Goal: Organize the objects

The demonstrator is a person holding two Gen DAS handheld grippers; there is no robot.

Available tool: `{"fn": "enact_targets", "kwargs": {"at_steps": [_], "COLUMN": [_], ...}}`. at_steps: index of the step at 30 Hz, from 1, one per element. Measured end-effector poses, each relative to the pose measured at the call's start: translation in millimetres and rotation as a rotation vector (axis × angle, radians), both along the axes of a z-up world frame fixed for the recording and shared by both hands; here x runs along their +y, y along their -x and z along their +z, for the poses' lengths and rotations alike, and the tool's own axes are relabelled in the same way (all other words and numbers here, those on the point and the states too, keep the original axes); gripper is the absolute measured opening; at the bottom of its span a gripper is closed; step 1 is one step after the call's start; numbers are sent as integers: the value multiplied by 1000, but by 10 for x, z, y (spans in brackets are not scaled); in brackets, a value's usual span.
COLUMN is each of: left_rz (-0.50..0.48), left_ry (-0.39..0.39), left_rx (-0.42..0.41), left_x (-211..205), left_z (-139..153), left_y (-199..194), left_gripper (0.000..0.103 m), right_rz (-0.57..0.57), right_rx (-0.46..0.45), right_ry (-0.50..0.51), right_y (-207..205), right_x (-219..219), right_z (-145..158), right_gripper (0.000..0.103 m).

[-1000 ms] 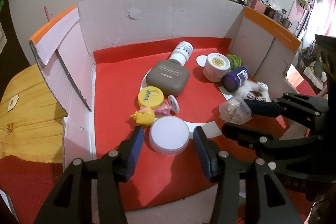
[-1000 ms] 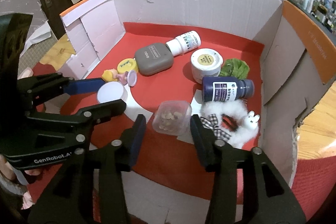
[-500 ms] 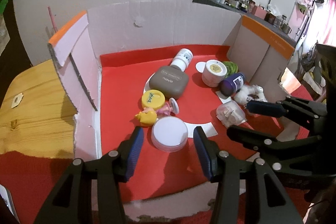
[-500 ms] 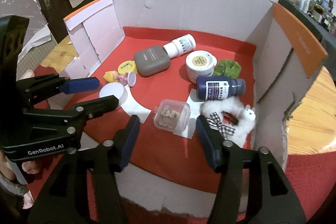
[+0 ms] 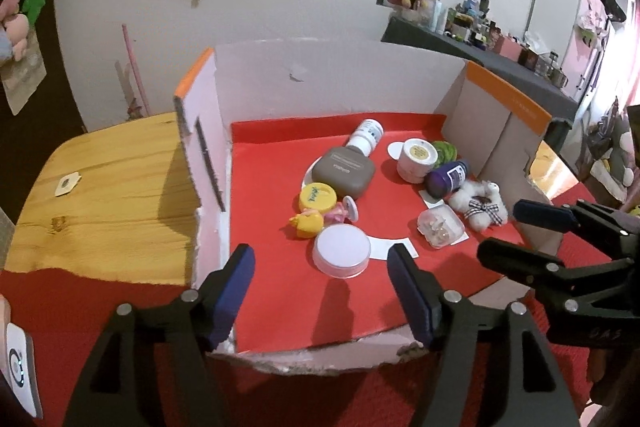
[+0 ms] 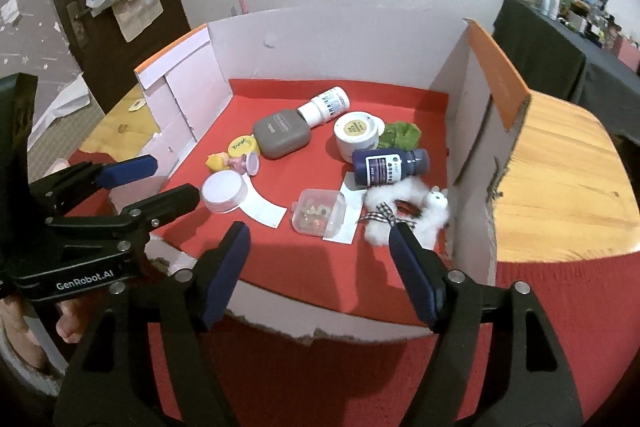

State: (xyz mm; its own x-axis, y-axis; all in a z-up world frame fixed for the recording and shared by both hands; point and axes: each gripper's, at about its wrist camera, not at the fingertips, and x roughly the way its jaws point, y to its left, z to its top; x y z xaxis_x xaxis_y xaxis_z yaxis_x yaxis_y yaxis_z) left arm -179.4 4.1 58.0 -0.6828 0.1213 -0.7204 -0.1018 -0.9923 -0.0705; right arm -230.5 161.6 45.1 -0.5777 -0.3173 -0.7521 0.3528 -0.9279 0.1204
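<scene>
Left wrist view: white bottle partly hidden behind grey case.

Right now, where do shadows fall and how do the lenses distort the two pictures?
Left wrist view: the left tool casts finger shadows on the red mat before the round white lidded jar; fisheye bends the edges. Right wrist view: similar shadows, and dark vignetted corners.

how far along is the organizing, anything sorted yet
Nothing looks sorted yet: the grey case, white bottle, purple bottle, white jar, clear box and fluffy scrunchie lie scattered on the red mat. Nothing is in hand: the left gripper and right gripper are open and empty at the box's near edge. All the sorting is left.
</scene>
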Motion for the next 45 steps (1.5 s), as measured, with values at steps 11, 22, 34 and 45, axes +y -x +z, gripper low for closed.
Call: {"fn": "enact_targets", "kwargs": {"at_steps": [11, 22, 34, 45], "left_rz": [11, 48, 75, 101], "left_ry": [29, 47, 79, 64], "left_rx": [41, 69, 72, 24], "left_x": [46, 20, 27, -49], "left_z": [28, 12, -38, -212], "left_y": [-199, -318, -305, -232], "left_gripper": [89, 103, 103, 103], "right_rz": [-39, -120, -128, -131], "right_rx": [28, 81, 102, 118], "right_ry": [-8, -2, -44, -65], "right_y": [-171, -271, -271, -286], "right_x": [21, 78, 88, 59], "right_z": [-2, 13, -32, -49], "right_gripper": [76, 79, 80, 81]}}
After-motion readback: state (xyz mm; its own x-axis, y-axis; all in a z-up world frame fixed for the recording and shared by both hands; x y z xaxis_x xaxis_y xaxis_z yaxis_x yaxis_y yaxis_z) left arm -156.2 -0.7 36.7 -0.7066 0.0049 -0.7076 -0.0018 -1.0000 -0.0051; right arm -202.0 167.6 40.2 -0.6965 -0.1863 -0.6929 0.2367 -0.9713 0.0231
